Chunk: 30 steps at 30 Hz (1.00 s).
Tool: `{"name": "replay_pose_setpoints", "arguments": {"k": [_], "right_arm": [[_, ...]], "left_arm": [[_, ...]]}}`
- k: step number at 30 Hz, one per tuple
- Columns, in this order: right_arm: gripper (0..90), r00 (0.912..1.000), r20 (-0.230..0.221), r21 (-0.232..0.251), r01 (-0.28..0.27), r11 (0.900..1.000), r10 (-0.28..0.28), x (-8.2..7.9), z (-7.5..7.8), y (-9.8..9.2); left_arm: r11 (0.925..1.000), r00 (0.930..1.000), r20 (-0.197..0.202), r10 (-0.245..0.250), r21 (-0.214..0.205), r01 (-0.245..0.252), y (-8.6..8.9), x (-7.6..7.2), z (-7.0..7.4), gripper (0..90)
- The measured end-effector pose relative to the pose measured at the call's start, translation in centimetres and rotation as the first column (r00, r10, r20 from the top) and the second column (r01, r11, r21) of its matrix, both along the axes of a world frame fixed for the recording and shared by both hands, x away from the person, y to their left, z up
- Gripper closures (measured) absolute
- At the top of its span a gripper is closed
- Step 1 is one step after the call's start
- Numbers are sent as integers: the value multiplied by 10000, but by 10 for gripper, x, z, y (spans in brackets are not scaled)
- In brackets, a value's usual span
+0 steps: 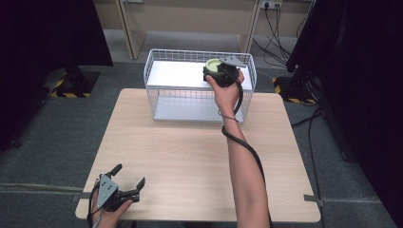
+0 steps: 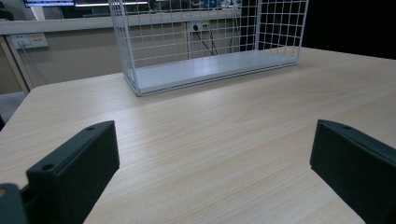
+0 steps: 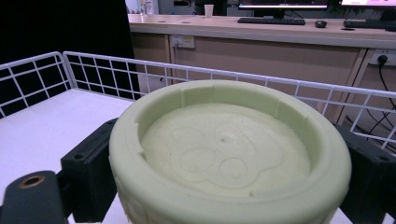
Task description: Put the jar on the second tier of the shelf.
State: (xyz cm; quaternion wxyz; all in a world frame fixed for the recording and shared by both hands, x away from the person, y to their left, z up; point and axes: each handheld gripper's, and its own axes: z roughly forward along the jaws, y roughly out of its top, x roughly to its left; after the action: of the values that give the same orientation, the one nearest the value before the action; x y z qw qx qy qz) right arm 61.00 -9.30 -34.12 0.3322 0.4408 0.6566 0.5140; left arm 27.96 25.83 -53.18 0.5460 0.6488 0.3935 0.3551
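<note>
Our right gripper (image 1: 219, 70) pinches a pale green round plastic lid (image 3: 231, 154) over the white wire basket (image 1: 157, 76).
The lid sits between its jaws; our left gripper (image 1: 129, 183) rests spread on the light wooden table (image 1: 190, 152).

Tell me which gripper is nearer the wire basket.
Right. The right gripper is over the wire basket, holding a green lid. The left gripper sits apart at the table's near corner.

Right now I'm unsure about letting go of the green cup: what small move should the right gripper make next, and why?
Probably lower it first. The right gripper grips the pale green cup upright above the white wire basket, whose floor lies below it; releasing here would likely drop it.
</note>
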Motion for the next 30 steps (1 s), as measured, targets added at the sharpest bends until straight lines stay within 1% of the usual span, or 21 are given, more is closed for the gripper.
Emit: {"name": "replay_pose_setpoints", "arguments": {"k": [1,2,3,4,5,9,12,14,15,17,20,24,30], "right_arm": [[109,10000,9,9,11,10000,-11,0,0,0],[99,10000,-9,166,15,9999,-15,-1,0,0],[99,10000,-9,166,15,9999,-15,-1,0,0],[77,10000,-57,325,1,9995,1,-1,1,0],[36,9998,-168,322,60,9995,-54,-1,2,0],[13,9996,-280,354,51,9994,-41,-4,4,-1],[11,9994,-336,333,36,9994,-25,-6,4,-1],[11,9997,-238,173,70,9998,-66,-11,4,-3],[11,9997,-238,173,70,9998,-66,-11,4,-3],[11,9997,-238,306,42,9995,-34,-13,4,-4],[11,9999,-143,305,-28,9995,32,-19,6,-6],[10,9998,-183,298,-99,9995,105,-24,5,-8],[8,9998,-127,380,-173,9991,178,-32,5,-12]], "left_arm": [[10000,10000,0,0,0,0,0,0,0,9],[10000,10000,-4,0,-6,0,0,0,0,10],[10000,10000,-7,-1,-5,1,0,0,0,10],[10000,10000,-6,-1,2,1,0,0,0,10],[10000,10000,-1,-1,10,1,0,0,0,10],[10000,10000,-8,-2,7,2,0,0,0,10],[10000,10000,-3,-1,7,1,0,0,0,9],[10000,10000,1,0,25,0,0,0,0,10],[10000,10000,1,0,25,0,0,0,0,10],[10000,10000,2,4,34,-4,0,0,0,9],[10000,10000,-2,8,30,-8,0,0,0,10],[10000,10000,-1,11,31,-11,0,0,0,9],[10000,10000,-4,19,43,-19,-1,0,0,10]]}}
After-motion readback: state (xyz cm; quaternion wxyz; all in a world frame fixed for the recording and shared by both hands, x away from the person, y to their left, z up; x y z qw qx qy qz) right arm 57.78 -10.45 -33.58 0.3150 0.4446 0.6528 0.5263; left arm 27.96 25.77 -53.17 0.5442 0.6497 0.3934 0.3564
